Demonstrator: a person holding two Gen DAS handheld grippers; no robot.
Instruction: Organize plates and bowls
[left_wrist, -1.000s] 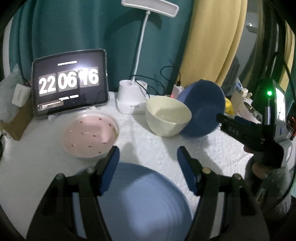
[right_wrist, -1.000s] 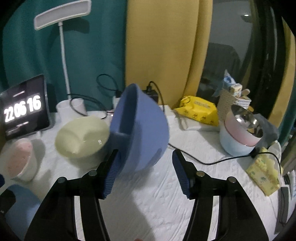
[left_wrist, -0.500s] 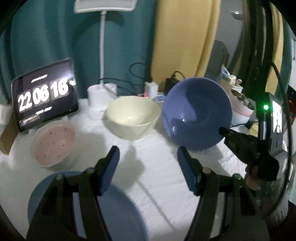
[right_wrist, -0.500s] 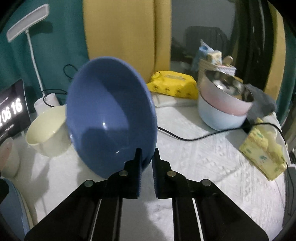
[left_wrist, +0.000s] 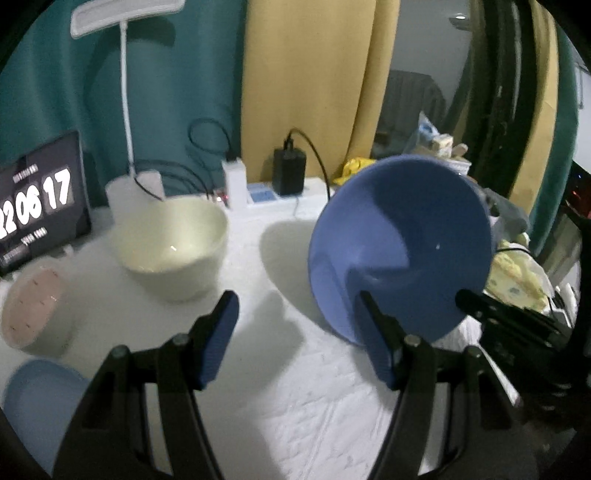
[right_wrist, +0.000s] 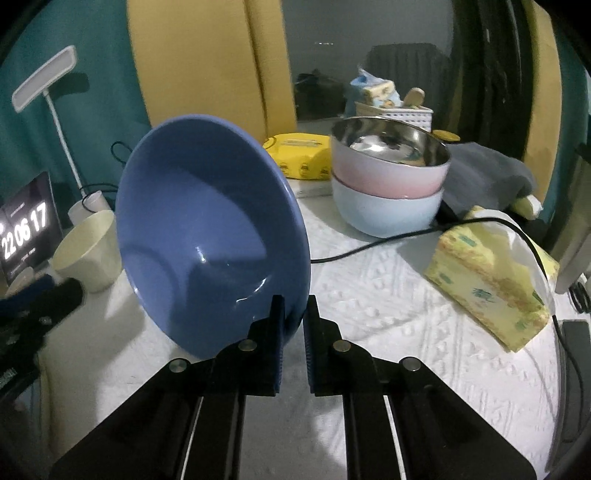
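Note:
My right gripper is shut on the rim of a blue bowl and holds it tilted on edge above the white tablecloth; the bowl also shows in the left wrist view. My left gripper is open and empty, just left of that bowl. A cream bowl stands upright behind it. A pink bowl and a blue plate lie at the left. A steel-lined pink bowl is stacked in a pale blue bowl at the back right.
A clock tablet, a white desk lamp and chargers stand at the back. A black cable, a tissue pack, a yellow wipes pack and a grey cloth lie to the right.
The right gripper closed on the blue bowl's rim and carried it rightward, toward the stacked bowls. The left gripper swung right, away from the blue plate.

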